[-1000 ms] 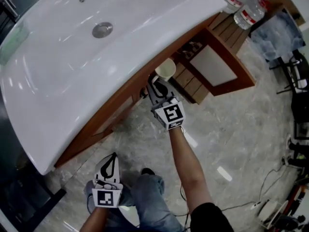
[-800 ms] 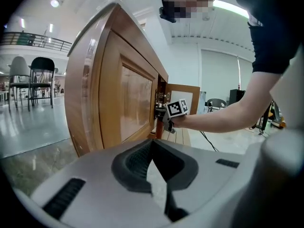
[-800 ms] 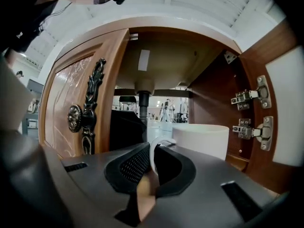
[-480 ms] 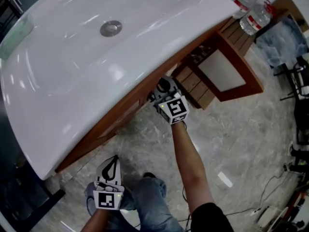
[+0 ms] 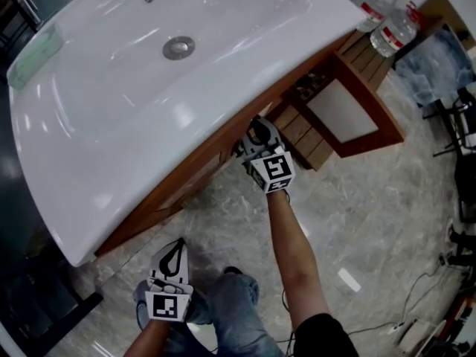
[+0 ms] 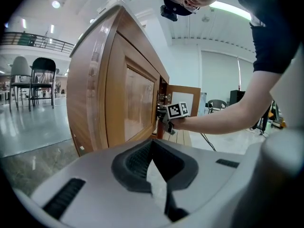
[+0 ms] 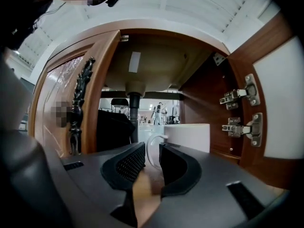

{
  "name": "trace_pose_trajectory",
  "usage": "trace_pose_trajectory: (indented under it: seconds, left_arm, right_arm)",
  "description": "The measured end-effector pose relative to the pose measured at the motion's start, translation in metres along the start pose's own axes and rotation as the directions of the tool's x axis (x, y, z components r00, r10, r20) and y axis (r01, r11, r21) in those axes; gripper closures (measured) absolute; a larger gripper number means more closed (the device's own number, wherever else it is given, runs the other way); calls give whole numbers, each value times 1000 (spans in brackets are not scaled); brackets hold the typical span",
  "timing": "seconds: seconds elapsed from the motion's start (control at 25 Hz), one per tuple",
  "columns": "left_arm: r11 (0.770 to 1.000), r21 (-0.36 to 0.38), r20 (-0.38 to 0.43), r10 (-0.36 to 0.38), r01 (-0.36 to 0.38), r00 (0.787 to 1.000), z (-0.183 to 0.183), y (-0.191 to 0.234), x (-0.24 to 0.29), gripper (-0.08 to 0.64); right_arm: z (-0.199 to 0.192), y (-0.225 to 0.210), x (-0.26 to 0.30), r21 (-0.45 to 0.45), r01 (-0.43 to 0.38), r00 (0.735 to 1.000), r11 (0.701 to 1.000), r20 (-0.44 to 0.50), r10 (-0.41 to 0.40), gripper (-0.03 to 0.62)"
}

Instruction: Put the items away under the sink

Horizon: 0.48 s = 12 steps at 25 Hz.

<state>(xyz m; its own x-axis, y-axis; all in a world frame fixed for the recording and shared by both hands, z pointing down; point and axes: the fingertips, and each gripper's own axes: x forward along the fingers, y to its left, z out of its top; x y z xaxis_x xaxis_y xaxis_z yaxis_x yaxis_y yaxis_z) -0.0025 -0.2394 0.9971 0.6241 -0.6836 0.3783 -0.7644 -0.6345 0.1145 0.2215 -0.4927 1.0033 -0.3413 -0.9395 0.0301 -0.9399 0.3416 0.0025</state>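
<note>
My right gripper (image 5: 257,130) reaches into the open cabinet under the white sink (image 5: 134,88). In the right gripper view its jaws (image 7: 152,152) are shut on the thin handle of a cream mug (image 7: 187,137). The mug's body stands just beyond the fingertips, inside the cabinet. The sink's edge hides the mug in the head view. My left gripper (image 5: 171,253) hangs low by the person's knee, shut and empty (image 6: 152,145). In the left gripper view the right gripper (image 6: 166,121) shows at the cabinet's opening.
The right cabinet door (image 5: 349,103) stands wide open with its hinges (image 7: 237,96) showing. The left door (image 7: 57,113) has an ornate dark handle (image 7: 78,108). A drain pipe (image 7: 134,110) drops behind the mug. Water bottles (image 5: 390,24) stand beyond the cabinet on the marble floor (image 5: 372,214).
My right gripper has pushed forward into the cabinet with the mug, which has gone out of sight under the sink's edge. The left gripper has stayed put.
</note>
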Motion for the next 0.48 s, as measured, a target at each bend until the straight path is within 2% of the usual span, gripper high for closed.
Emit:
trace_pose_trajectory:
  seconds: [0.24,0.36,0.48]
  left_arm:
    - [1000,26,9,-3,3,1000,44,-7,-22,555]
    - [999,17,-26,-31,31,999,82,-26,-55,555]
    - [998,-12,-56,-55,54,997,130,-44,-96,555]
  right_arm:
    - [9,-5,-88,74,120,988,990,-106,-112,436]
    - [48,14,-145,94,156,977,983,-162,-139,409]
    - [117,41,-191,90,165,969,982,-200,-145,373]
